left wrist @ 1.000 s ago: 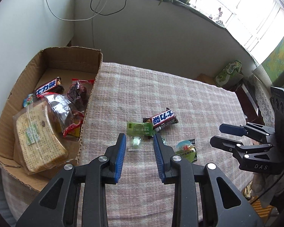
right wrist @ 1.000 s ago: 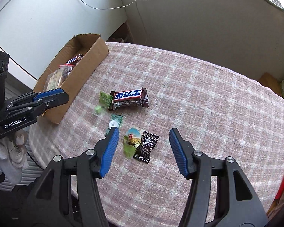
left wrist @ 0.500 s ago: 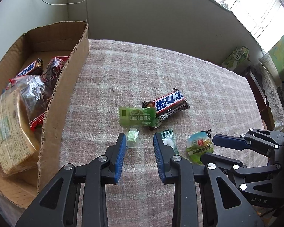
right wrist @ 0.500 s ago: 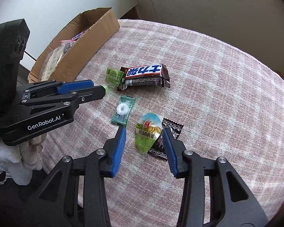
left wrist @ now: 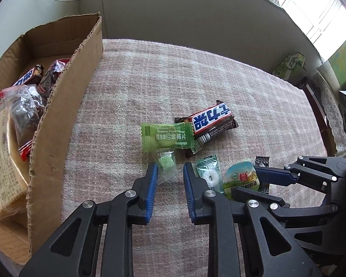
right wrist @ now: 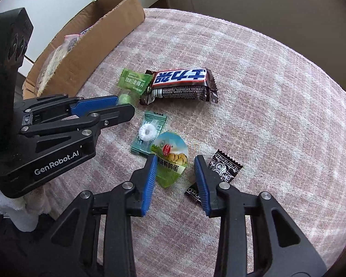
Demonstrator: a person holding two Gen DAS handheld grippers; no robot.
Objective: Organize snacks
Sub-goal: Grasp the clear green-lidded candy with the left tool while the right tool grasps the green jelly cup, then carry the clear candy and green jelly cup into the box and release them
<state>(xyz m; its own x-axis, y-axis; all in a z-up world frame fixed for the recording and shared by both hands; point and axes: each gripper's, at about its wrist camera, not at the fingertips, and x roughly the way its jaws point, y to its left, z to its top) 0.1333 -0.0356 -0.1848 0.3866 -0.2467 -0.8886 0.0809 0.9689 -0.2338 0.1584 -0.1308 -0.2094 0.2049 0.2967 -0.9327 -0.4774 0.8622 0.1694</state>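
Loose snacks lie on the pink checked cloth (left wrist: 150,73). My left gripper (left wrist: 170,173) points down at a small clear-wrapped green candy (left wrist: 166,165); the candy lies between its jaws, which are closing without clamping it. My right gripper (right wrist: 175,164) straddles a round green quail-egg packet (right wrist: 170,152); its jaws are closing too, and a gap shows at the right pad. Close by are a mint packet (right wrist: 148,133), a small black packet (right wrist: 223,166), a green vitamin C packet (left wrist: 167,137) and a chocolate bar (left wrist: 211,121). The cardboard box (left wrist: 64,106) stands at the left.
The box holds wrapped bread (left wrist: 0,157), a second chocolate bar (left wrist: 28,77) and red-sealed bags (left wrist: 25,110). Both grippers work side by side, a few fingers' width apart. The cloth curves off the table edge toward the right in the right wrist view. A green carton (left wrist: 290,65) sits beyond the table.
Both grippers have come down closer to the cloth. The right jaws have narrowed a lot around the egg packet. The left jaws have narrowed a little around the small green candy.
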